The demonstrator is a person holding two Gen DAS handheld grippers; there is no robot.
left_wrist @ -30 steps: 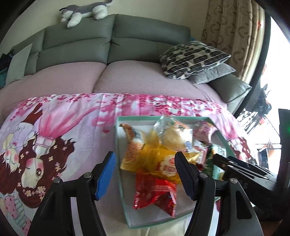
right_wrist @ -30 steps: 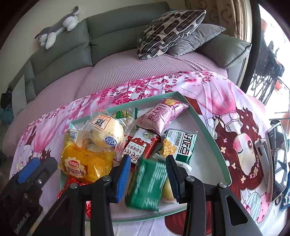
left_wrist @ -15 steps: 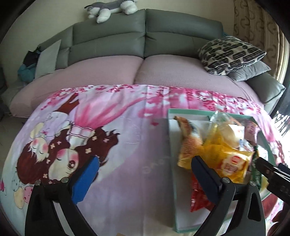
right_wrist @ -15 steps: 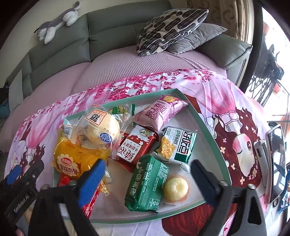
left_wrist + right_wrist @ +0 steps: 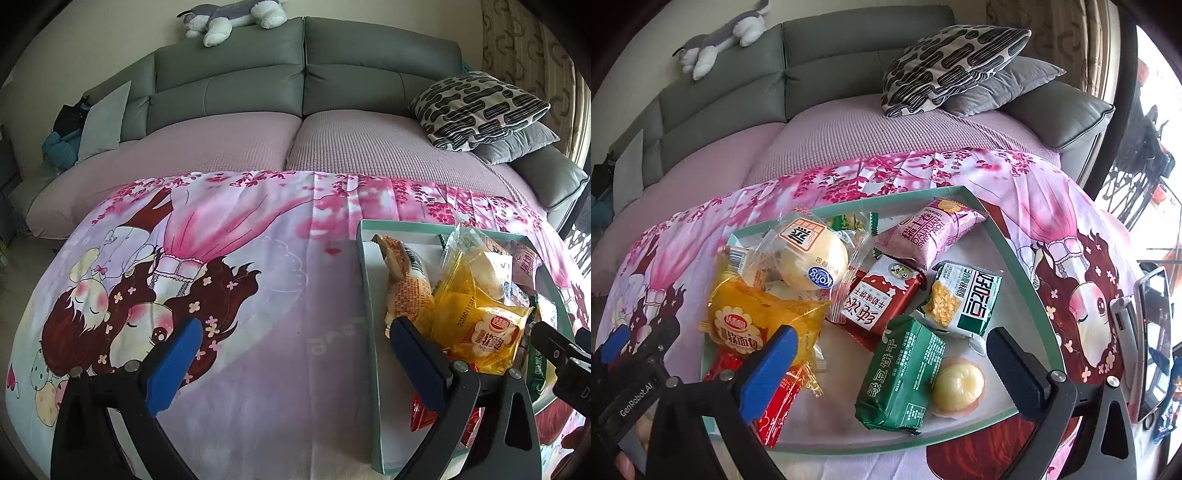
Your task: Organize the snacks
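Left gripper [image 5: 291, 363] over the pink cloth [image 5: 258, 295], fingers wide apart, gripping nothing. Snacks heaped in the teal tray [image 5: 1027, 266]. Right gripper [image 5: 890, 373] above the green packet [image 5: 901, 373], fingers spread, empty.

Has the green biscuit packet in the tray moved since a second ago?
No. In the right wrist view the green biscuit packet lies by the tray front rim, beside the jelly cup; only the right gripper opened.
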